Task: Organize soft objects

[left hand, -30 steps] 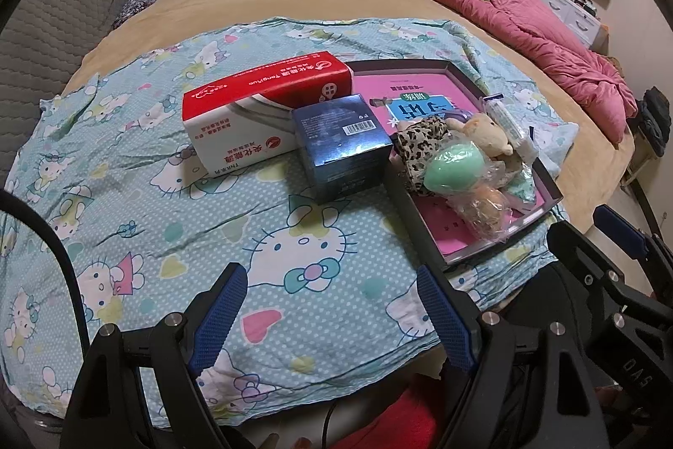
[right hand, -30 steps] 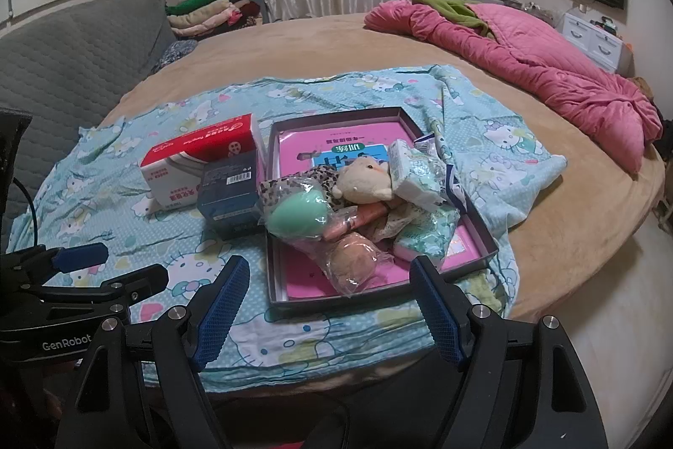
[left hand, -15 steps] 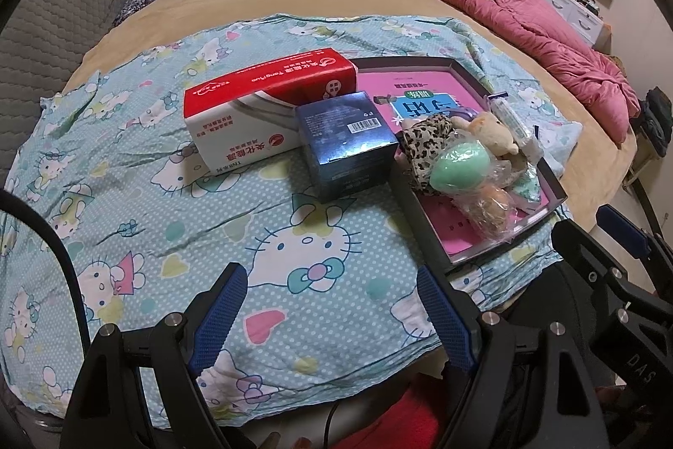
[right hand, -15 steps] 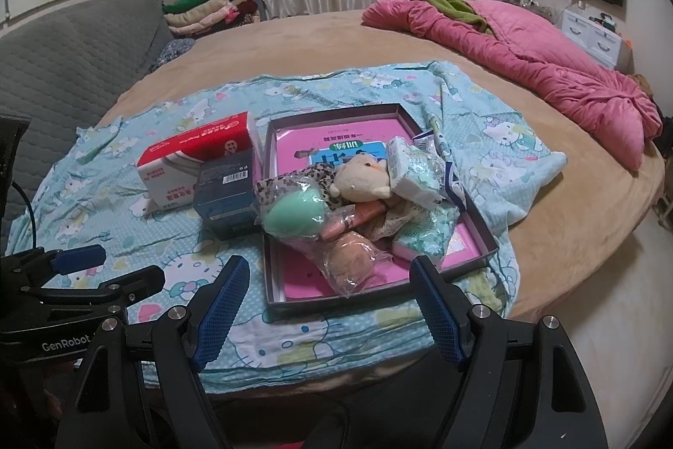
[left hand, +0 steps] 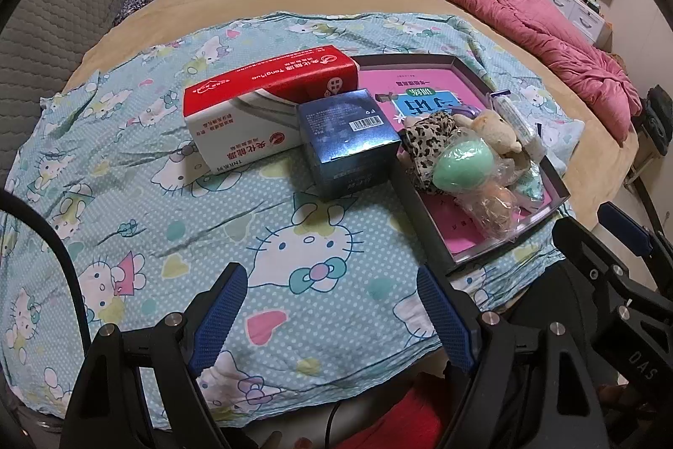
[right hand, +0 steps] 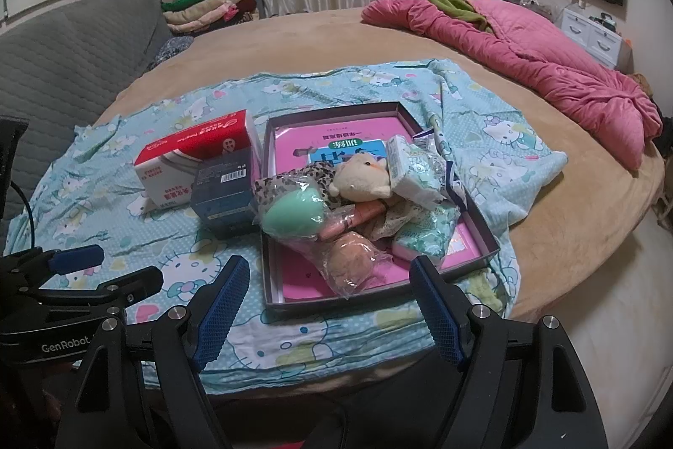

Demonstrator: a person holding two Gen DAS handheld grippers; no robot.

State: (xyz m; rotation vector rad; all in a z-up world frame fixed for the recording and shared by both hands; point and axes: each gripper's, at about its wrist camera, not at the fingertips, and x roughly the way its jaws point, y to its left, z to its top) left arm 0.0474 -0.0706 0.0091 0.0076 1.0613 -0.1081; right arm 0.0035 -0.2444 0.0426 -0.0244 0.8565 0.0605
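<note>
A shallow dark box (right hand: 269,238) (left hand: 425,213) with a pink lining lies on the cartoon-cat sheet. Piled in it are a green sponge egg in a clear bag (right hand: 292,213) (left hand: 462,163), a beige plush toy (right hand: 361,177) (left hand: 490,127), a leopard-print cloth (right hand: 311,173) (left hand: 429,137), a bagged peach ball (right hand: 351,264) (left hand: 494,203) and green-white tissue packs (right hand: 410,167). My left gripper (left hand: 336,306) hovers open over bare sheet, short of the boxes. At the box's near edge my right gripper (right hand: 330,301) is open and holds nothing.
A red-and-white carton (left hand: 260,112) (right hand: 189,163) and a dark blue box (left hand: 351,144) (right hand: 223,188) stand left of the tray. A pink quilt (right hand: 525,41) lies at the far right; folded clothes (right hand: 202,7) and a grey headboard (right hand: 63,57) are at the back left.
</note>
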